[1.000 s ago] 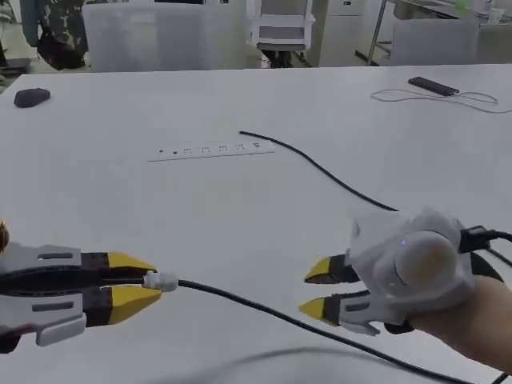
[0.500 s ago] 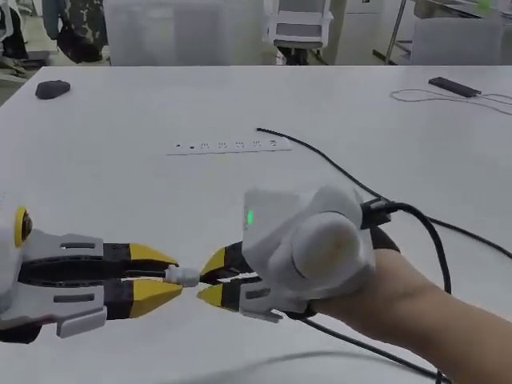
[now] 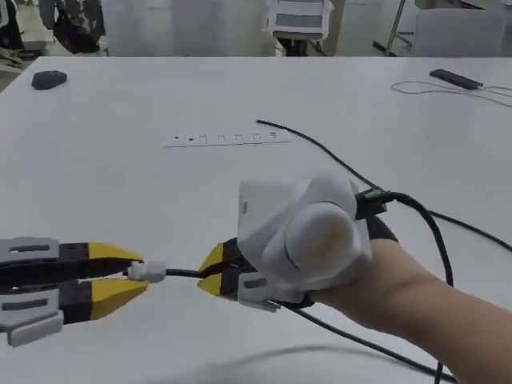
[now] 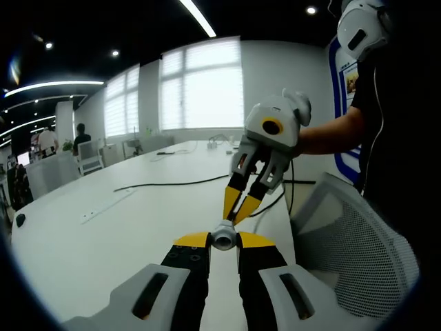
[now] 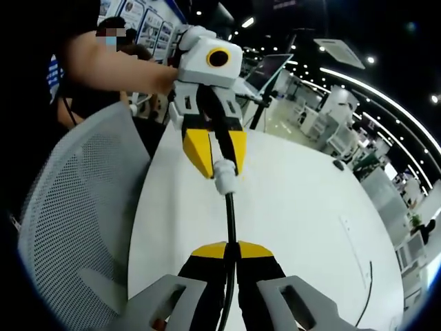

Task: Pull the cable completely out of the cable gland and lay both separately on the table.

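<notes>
Gland (image 3: pixel 150 270) in left jaws (cable (image 5: pixel 231 217), right)

I saw a white power strip (image 3: pixel 228 138) at upper centre, a dark mouse (image 3: pixel 49 79) at upper left, a phone (image 3: pixel 456 78) at upper right, and a chair (image 3: pixel 298 20) along the top edge.

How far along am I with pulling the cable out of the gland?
Done: the left tool grips the white cable gland and the right tool is shut on the black cable just beside it. In hand: the pull, with the cable entering the gland. Left: draw the cable fully out, then lay both apart on the table.
</notes>
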The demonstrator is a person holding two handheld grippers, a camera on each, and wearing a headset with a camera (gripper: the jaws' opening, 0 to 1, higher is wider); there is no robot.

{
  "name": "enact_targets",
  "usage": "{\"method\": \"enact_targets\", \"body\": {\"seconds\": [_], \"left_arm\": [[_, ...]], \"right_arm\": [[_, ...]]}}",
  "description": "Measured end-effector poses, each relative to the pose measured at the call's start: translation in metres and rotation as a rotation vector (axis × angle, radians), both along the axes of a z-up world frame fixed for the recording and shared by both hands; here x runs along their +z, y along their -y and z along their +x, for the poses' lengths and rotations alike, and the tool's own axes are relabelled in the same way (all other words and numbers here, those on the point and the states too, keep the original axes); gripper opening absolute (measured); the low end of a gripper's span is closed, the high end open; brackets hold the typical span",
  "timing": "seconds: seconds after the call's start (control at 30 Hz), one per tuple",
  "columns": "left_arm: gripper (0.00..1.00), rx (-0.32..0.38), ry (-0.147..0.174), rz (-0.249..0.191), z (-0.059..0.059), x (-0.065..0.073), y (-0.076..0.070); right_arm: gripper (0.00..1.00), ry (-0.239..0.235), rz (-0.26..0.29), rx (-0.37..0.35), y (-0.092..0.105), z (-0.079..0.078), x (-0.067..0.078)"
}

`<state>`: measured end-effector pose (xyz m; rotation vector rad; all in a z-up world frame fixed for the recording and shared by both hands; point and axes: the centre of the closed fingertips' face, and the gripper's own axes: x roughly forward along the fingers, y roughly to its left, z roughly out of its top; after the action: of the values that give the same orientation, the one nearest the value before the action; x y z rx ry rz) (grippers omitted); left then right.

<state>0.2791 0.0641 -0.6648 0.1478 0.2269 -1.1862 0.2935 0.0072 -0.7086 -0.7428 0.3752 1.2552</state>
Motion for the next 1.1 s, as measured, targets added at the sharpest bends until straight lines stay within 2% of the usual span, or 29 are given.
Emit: {"method": "enact_targets", "body": {"seconds": [0.03,0.07,0.1,0.13,0.17,0.2,0.23,0.27,0.3,0.4,0.43,0.47,0.53,0.63,0.7,0.73,0.8,0.83,0.9,0.93,1.0,1.03,1.07,1.1], "left_arm": [[0.14,0.042,0.015,0.004,0.002,0.001,-0.012],[0.14,0.077,-0.003,0.001,0.000,0.001,-0.023],[0.14,0.103,-0.001,-0.003,0.000,0.002,-0.031],[0.14,0.119,0.019,-0.015,-0.002,0.004,-0.037],[0.14,0.131,0.001,-0.030,-0.007,0.004,-0.044],[0.14,0.158,0.000,-0.036,-0.008,0.003,-0.051],[0.14,0.180,0.007,-0.024,-0.009,-0.002,-0.059],[0.14,0.202,-0.012,-0.025,-0.010,-0.006,-0.065],[0.14,0.240,-0.014,-0.023,-0.011,-0.013,-0.074],[0.14,0.290,-0.040,-0.049,-0.016,-0.026,-0.088],[0.14,0.311,-0.047,-0.058,-0.016,-0.029,-0.091],[0.14,0.342,-0.075,-0.081,-0.018,-0.033,-0.096],[0.15,0.361,-0.074,-0.079,-0.020,-0.040,-0.100],[0.14,0.400,-0.100,-0.076,-0.023,-0.054,-0.104],[0.14,0.424,-0.112,-0.073,-0.022,-0.062,-0.105],[0.15,0.430,-0.127,-0.060,-0.023,-0.069,-0.102],[0.15,0.437,-0.120,-0.055,-0.022,-0.078,-0.097],[0.14,0.448,-0.136,-0.069,-0.021,-0.081,-0.096],[0.14,0.460,-0.137,-0.075,-0.017,-0.090,-0.096],[0.14,0.463,-0.154,-0.076,-0.016,-0.094,-0.096],[0.14,0.468,-0.169,-0.047,-0.014,-0.105,-0.097],[0.14,0.462,-0.181,-0.041,-0.015,-0.109,-0.097],[0.14,0.463,-0.179,-0.034,-0.015,-0.111,-0.097],[0.14,0.465,-0.183,-0.032,-0.014,-0.113,-0.099]], "right_arm": [[0.00,-0.001,-0.004,-0.004,0.003,0.002,-0.001],[0.00,-0.004,-0.009,-0.012,0.005,0.004,-0.003],[0.00,-0.003,-0.013,-0.024,0.008,0.008,-0.003],[0.00,-0.008,-0.008,-0.035,0.009,0.011,-0.003],[0.00,-0.016,0.002,-0.045,0.009,0.013,-0.002],[0.00,-0.031,0.012,-0.058,0.008,0.015,-0.002],[0.00,-0.042,0.018,-0.065,0.005,0.018,-0.001],[0.00,-0.039,0.023,-0.070,0.001,0.023,-0.001],[0.00,-0.043,0.031,-0.074,-0.003,0.026,0.000],[0.00,-0.086,0.131,-0.094,-0.030,0.034,0.008],[0.00,-0.086,0.162,-0.096,-0.037,0.037,0.010],[0.00,-0.090,0.206,-0.094,-0.050,0.039,0.013],[0.00,-0.119,0.253,-0.110,-0.066,0.040,0.012],[0.00,-0.155,0.319,-0.127,-0.094,0.046,0.007],[0.00,-0.176,0.332,-0.137,-0.105,0.052,0.000],[0.00,-0.208,0.331,-0.138,-0.110,0.051,-0.005],[0.00,-0.243,0.340,-0.169,-0.116,0.056,-0.013],[0.00,-0.253,0.328,-0.181,-0.120,0.060,-0.021],[0.00,-0.283,0.305,-0.230,-0.124,0.068,-0.039],[0.00,-0.295,0.300,-0.239,-0.127,0.070,-0.045],[0.00,-0.303,0.275,-0.253,-0.130,0.075,-0.059],[0.00,-0.321,0.261,-0.249,-0.132,0.075,-0.067],[0.00,-0.351,0.253,-0.253,-0.133,0.074,-0.072],[0.00,-0.355,0.253,-0.262,-0.134,0.076,-0.075]]}}
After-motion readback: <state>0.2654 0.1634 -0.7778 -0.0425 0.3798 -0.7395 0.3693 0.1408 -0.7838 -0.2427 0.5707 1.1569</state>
